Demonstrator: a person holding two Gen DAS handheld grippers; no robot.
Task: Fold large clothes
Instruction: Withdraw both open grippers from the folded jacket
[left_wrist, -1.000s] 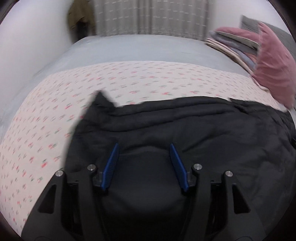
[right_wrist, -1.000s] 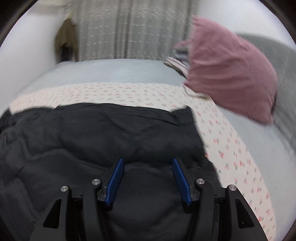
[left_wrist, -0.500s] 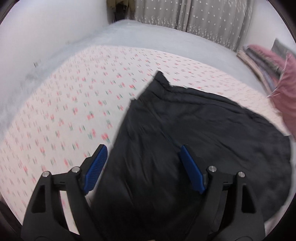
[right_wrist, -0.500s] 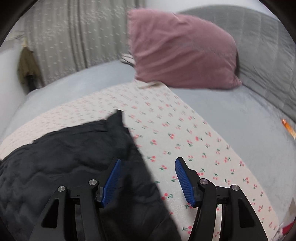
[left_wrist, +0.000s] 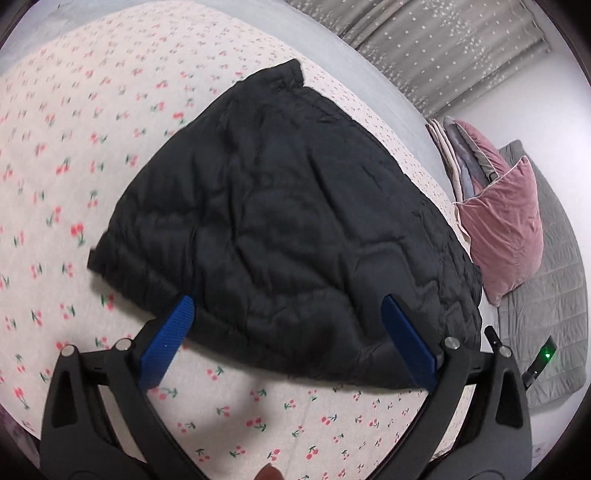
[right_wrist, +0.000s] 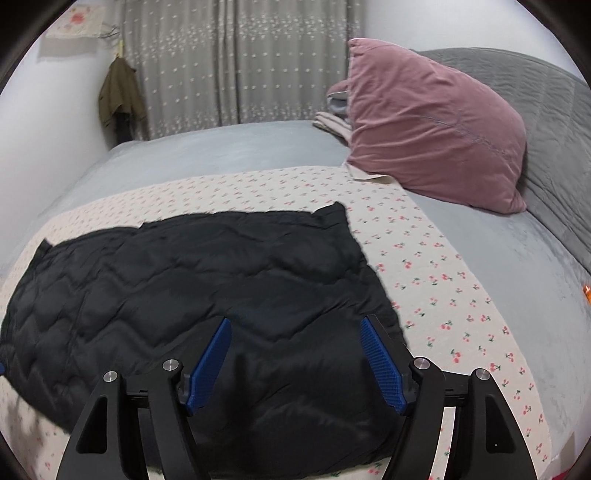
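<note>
One black quilted jacket lies spread flat on the cherry-print sheet, directly ahead of and beneath both grippers. The left gripper hangs over the jacket's near edge, jaws wide and empty; the right gripper hangs over its near right corner, likewise wide and empty. For a clean fold, each should probably pinch an outer corner through all padded layers before lifting together. A pink pillow stands well beyond, to the right.

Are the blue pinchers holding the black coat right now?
No. The left gripper and right gripper are both open, holding nothing. The black puffy jacket lies flat on the cherry-print sheet.
</note>
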